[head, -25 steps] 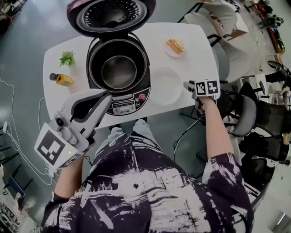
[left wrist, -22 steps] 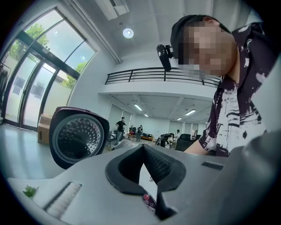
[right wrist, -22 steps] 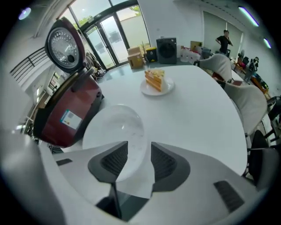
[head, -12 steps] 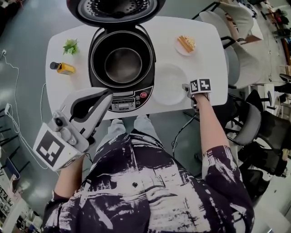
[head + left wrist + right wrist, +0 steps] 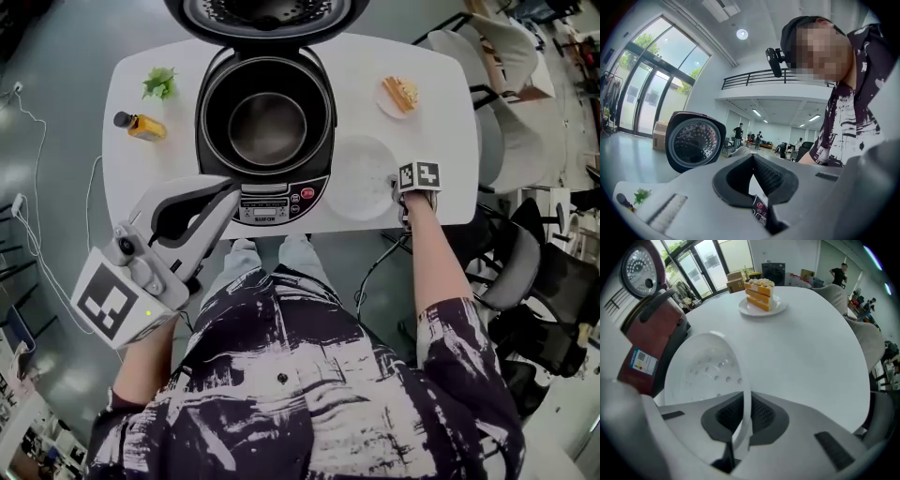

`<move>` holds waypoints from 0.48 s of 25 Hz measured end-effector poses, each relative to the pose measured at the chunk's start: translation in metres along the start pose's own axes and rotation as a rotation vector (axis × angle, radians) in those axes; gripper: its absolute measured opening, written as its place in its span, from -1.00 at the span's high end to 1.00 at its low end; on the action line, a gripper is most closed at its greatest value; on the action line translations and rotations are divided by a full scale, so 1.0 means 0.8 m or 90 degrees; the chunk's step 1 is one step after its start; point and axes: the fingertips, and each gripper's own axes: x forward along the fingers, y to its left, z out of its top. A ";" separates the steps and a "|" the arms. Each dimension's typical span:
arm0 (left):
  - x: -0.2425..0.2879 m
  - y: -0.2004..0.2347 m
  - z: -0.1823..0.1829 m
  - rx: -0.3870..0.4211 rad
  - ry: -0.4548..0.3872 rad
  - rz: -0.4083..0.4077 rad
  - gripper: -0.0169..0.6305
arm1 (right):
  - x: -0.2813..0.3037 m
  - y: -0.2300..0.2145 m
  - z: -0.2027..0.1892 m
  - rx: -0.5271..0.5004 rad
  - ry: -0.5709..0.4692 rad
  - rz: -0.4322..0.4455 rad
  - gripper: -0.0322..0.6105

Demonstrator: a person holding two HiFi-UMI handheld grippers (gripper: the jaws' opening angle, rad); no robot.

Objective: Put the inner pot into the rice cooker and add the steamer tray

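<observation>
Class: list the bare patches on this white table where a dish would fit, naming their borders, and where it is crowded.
Bare: the table left of the rice cooker, nearer than the yellow bottle; and the right end, between the cake plate and the steamer tray. Crowded: cooker and tray sit close, right gripper clamped on the tray's rim.

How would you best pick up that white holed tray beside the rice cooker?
Grip the tray by its thin rim on the side away from the cooker, coming from above: it lies open-side up, and the right tool is shut on that rim.
</observation>
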 end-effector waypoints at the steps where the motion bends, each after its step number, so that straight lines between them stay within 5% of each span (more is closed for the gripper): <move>1: -0.001 0.000 0.001 0.000 0.000 -0.001 0.93 | -0.003 -0.001 -0.002 0.004 0.004 0.000 0.88; 12: -0.008 -0.010 0.021 0.009 -0.039 -0.041 0.93 | -0.095 -0.009 0.006 0.018 -0.021 0.025 0.89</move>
